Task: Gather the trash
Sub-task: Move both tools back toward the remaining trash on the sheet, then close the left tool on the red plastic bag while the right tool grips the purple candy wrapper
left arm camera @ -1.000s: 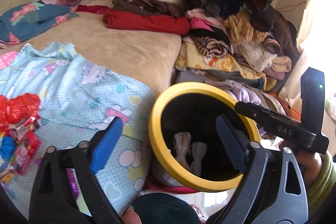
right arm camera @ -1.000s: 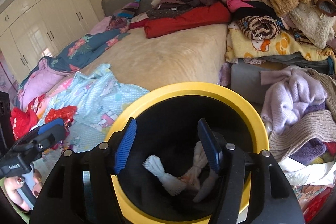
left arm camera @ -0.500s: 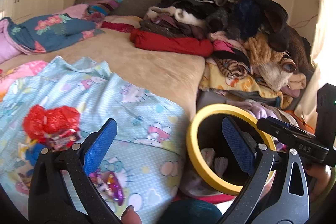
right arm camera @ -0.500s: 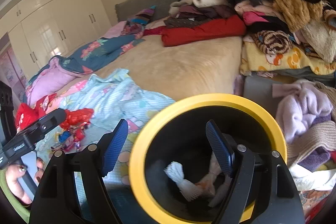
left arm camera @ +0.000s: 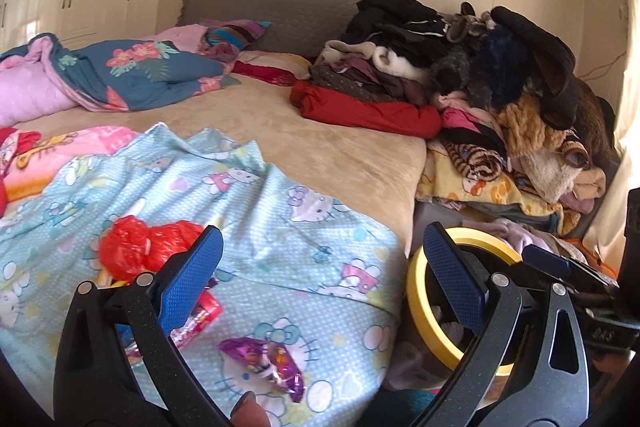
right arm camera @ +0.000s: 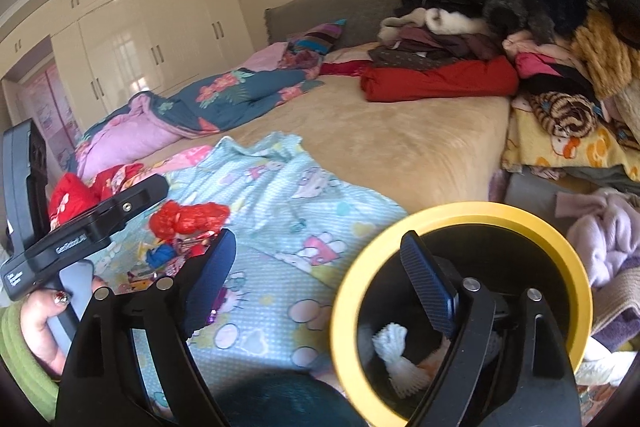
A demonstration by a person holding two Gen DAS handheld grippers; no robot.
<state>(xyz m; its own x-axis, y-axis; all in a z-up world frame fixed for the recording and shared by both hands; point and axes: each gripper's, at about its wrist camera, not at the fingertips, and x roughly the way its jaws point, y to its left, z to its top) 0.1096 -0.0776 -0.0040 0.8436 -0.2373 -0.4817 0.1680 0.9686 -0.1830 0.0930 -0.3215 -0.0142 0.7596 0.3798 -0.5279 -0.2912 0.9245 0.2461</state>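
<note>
A yellow-rimmed black bin [right arm camera: 460, 215] stands beside the bed, with white crumpled tissues [right arm camera: 400, 363] inside; in the left wrist view its rim [left arm camera: 420, 311] shows at lower right. On the light blue cartoon sheet [left arm camera: 280, 227] lie a red plastic bag [left arm camera: 148, 247], a purple candy wrapper [left arm camera: 268, 359] and several colourful wrappers [right arm camera: 172, 259]. My left gripper [left arm camera: 324, 279] hangs open above the sheet, nothing between its fingers. My right gripper [right arm camera: 316, 275] is opening, empty, over the sheet's edge and the bin rim.
A tall heap of clothes and plush toys [left arm camera: 480, 75] fills the bed's right side. A floral quilt [left arm camera: 132, 75] lies at the far left, wardrobes [right arm camera: 140, 39] behind. More clothes [right arm camera: 608, 239] sit on the floor beside the bin.
Both grippers swung left, away from the bin toward the sheet and its wrappers. The right gripper's jaws spread wider. The bin slid to the right in both views.
</note>
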